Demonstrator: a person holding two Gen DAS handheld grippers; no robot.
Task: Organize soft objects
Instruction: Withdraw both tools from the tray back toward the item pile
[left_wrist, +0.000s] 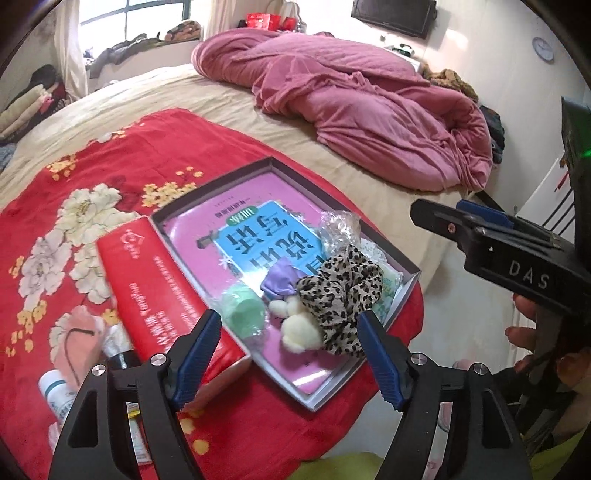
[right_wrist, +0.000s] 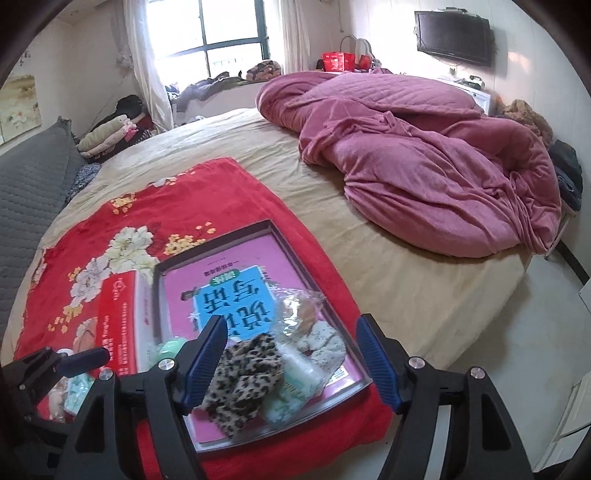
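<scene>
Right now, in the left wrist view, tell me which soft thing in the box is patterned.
The leopard-print scrunchie, at the box's near right end. Its tan-and-black spots set it apart from the plain purple scrunchie, cream pompom and green item beside it.

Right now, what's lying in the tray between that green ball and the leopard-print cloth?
In the left wrist view, a purple pouch and a cream fluffy toy lie between the green ball and the leopard-print cloth, all inside the tray.
</scene>
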